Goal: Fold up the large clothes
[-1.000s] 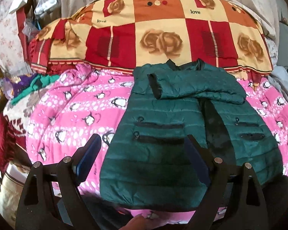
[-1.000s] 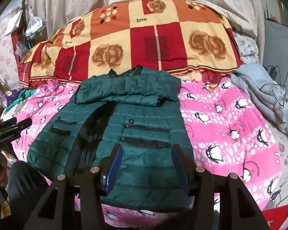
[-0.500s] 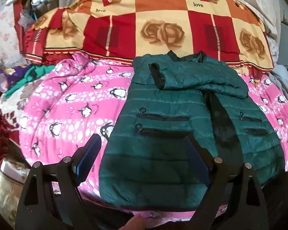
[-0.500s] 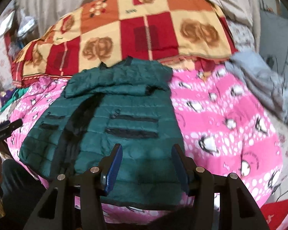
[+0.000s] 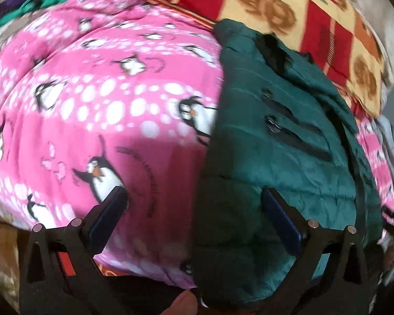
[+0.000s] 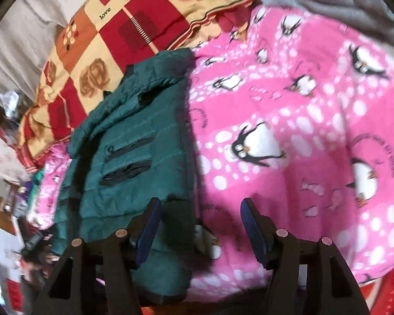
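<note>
A dark green quilted jacket lies flat on a pink penguin blanket, sleeves folded across its chest. My left gripper is open and empty, low over the jacket's near left hem corner, straddling its left edge. In the right wrist view the jacket lies left of centre on the blanket. My right gripper is open and empty, straddling the jacket's near right edge by the hem. Both views are tilted and blurred.
A red, orange and cream rose-pattern quilt is piled behind the jacket. A grey garment lies at the blanket's far right. Cluttered fabrics sit at the far left. The bed's front edge is just below the grippers.
Both grippers have dropped down and spread apart toward the jacket's two near hem corners, the left swinging left and the right swinging right. Both stay open. The jacket has not moved.
</note>
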A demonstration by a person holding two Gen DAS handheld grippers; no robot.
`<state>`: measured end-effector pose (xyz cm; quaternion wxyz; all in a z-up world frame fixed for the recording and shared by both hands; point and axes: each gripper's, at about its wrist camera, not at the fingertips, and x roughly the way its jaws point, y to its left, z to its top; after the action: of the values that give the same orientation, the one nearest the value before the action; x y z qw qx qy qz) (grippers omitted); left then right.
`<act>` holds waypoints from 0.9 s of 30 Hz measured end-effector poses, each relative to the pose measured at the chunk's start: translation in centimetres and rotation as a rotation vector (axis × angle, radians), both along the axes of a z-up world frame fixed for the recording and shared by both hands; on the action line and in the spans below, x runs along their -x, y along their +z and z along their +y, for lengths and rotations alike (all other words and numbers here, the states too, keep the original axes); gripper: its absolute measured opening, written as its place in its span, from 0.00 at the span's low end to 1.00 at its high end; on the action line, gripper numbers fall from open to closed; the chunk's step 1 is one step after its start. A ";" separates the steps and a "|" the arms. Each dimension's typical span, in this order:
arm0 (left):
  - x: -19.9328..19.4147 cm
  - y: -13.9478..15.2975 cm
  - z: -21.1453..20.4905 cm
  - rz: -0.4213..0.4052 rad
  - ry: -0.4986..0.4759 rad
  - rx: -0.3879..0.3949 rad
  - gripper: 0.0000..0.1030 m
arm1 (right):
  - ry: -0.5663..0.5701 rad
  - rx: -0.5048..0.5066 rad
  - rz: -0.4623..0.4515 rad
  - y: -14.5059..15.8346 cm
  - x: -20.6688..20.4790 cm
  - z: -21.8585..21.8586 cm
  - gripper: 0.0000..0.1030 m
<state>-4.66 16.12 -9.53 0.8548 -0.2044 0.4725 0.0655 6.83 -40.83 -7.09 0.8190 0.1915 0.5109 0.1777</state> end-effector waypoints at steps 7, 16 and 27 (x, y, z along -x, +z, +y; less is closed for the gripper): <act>-0.4 0.4 -5.4 -0.019 -0.257 -0.011 1.00 | 0.081 0.013 0.050 -0.7 -0.1 1.9 0.58; 0.0 1.0 -4.2 -0.052 -0.225 0.117 1.00 | 0.257 -0.042 0.011 -0.3 0.3 4.4 0.55; -0.1 -0.3 -5.0 -0.005 -0.170 0.038 1.00 | 0.285 0.057 0.041 -1.2 0.0 5.7 0.52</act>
<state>-4.51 11.09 -9.84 0.8544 -0.1799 0.4872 -0.0169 6.82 -35.09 -8.32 0.7800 0.0972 0.5545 0.2734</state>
